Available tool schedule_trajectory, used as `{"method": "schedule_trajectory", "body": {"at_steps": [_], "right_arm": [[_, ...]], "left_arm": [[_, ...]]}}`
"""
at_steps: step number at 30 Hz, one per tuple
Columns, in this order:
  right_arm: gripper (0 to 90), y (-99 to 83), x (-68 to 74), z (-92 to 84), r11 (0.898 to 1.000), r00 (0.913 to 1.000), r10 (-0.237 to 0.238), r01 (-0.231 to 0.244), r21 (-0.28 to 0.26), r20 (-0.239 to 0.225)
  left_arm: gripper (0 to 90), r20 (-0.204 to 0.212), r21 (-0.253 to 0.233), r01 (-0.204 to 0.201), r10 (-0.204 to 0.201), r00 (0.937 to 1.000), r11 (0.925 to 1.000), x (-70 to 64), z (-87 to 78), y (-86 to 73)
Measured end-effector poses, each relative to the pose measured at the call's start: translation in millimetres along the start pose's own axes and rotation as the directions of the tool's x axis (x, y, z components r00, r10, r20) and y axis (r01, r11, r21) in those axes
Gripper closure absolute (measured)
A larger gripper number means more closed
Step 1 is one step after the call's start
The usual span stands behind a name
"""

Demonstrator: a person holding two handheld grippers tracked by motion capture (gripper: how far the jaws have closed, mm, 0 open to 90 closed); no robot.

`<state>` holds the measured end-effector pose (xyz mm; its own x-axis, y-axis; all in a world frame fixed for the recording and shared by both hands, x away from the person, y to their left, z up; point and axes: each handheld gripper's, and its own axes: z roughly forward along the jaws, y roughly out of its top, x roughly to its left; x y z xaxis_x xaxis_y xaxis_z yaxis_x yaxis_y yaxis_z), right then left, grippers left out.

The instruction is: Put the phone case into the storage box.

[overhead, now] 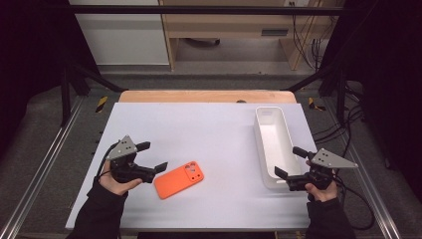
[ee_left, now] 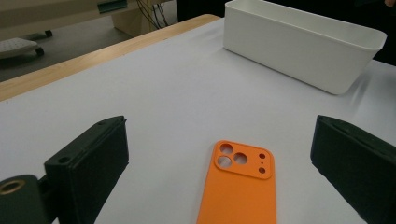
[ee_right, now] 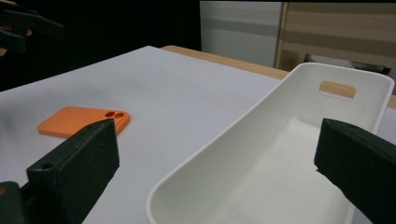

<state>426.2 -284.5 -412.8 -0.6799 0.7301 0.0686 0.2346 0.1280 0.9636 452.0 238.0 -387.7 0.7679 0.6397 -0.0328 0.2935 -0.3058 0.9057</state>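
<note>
My left tongs (overhead: 154, 158) gape wide, empty, over the orange phone case (overhead: 179, 179) lying flat on the counter (overhead: 209, 129). It looks light, thin, bendy; I'd pinch its long edges. My right tongs (overhead: 289, 163) also stand open, empty.

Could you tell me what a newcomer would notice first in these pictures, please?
Most likely the orange phone case, lying flat on the white table just in front of the open left gripper. Next, the long white bin at the table's right side, with the open right gripper at its near end.
</note>
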Motion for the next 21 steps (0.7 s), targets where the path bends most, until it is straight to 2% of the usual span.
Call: {"method": "schedule_trajectory", "body": {"at_steps": [4,11,14,21], "right_arm": [[0.4,0.1,-0.3,0.0,1.0,1.0,0.0,0.0,0.0,0.002],[0.4,0.3,-0.3,-0.1,1.0,1.0,0.001,-0.001,-0.003,-0.001],[0.4,0.1,-0.1,0.4,1.0,1.0,0.001,-0.001,0.001,-0.002],[0.4,0.7,-0.2,-1.4,1.0,1.0,0.0,0.0,-0.005,-0.002]], "left_arm": [[2.3,0.0,0.013,-0.012,0.012,0.9999,0.9998,-0.7,0.2,2.5],[0.0,0.028,0.053,-0.032,0.031,0.9991,0.9981,-5.5,7.4,6.5],[0.0,0.038,0.07,-0.029,0.026,0.9989,0.9971,-6.7,11.5,7.9],[0.0,0.06,0.129,-0.043,0.036,0.9976,0.9907,-11.0,26.0,6.6]]}}
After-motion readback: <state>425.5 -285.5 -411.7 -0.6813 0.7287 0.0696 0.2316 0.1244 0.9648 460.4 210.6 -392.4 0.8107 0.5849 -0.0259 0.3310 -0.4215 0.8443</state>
